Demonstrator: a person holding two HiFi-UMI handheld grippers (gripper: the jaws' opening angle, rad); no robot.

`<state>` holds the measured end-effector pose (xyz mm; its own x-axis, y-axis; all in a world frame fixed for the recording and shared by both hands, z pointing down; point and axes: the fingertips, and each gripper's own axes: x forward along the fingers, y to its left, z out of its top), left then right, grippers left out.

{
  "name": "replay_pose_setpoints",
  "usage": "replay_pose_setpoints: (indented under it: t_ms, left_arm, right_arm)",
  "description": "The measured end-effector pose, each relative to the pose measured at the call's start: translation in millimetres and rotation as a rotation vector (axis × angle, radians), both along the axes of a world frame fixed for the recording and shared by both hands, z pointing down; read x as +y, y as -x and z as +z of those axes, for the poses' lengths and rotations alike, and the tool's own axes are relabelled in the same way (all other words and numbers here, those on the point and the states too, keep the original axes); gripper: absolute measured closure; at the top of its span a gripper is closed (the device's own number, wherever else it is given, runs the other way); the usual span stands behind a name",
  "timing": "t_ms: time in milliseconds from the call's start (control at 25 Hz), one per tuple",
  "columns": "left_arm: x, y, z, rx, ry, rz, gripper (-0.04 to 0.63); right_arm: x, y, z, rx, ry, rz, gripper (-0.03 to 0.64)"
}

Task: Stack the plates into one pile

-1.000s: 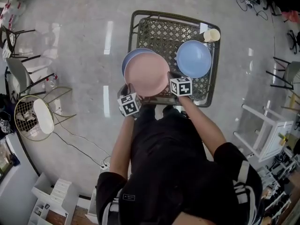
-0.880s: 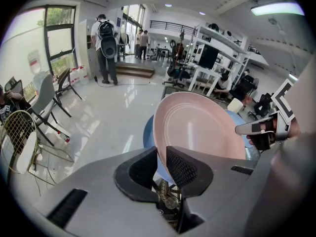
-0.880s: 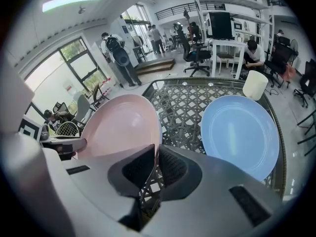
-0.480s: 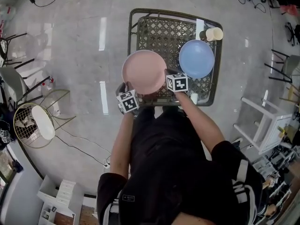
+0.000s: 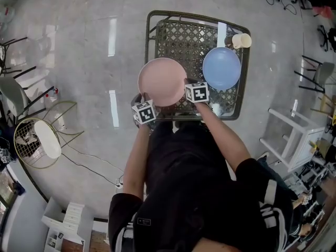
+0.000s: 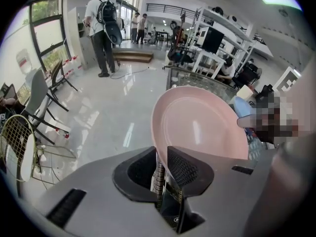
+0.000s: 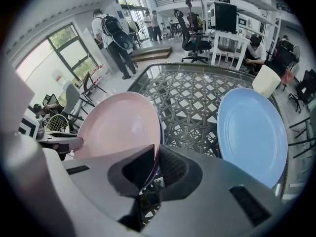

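Two grippers flank the pink plate, one on each side of its near rim. The plate is over the near left part of the wire-mesh table. Its left edge pokes out a little past the table's left rim. Behind the plate the mesh is bare up to the far rim, so there is room that way. To its right lies a light blue plate, near but not touching. A cream cup stands at the far right corner, just behind that blue plate. Left of the table the shiny floor is open, and a round wire chair stands well apart.

A second ago the pink plate was higher, and a blue-purple plate peeked out from under its left side. Now the pink plate has come down and hides it from above. Only a thin dark rim shows under the pink edge in the right gripper view.

The left gripper has just been opening its jaws. The pink rim is between them, but the grip looks let go. The right gripper pinches the pink rim between its jaws.

The pink plate is round, so no side is longer. Its hollow side faces up, and it lies about flat.
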<state>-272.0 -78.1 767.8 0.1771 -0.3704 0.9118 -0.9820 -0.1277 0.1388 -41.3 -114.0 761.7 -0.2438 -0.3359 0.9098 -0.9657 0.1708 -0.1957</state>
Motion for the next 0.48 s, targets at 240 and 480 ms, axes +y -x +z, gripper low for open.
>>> replay_pose_setpoints:
  t_ms: [240,480]
  left_arm:
    - [3.9,-6.6,4.9,0.008,0.005,0.038,0.468]
    - [6.3,-7.5,4.4,0.021,0.031,0.013,0.448]
  right_arm:
    - [2.8,0.5,5.0,0.021,0.01,-0.009,0.57]
    - [0.4,1.8,0.2,0.02,0.009,-0.007,0.535]
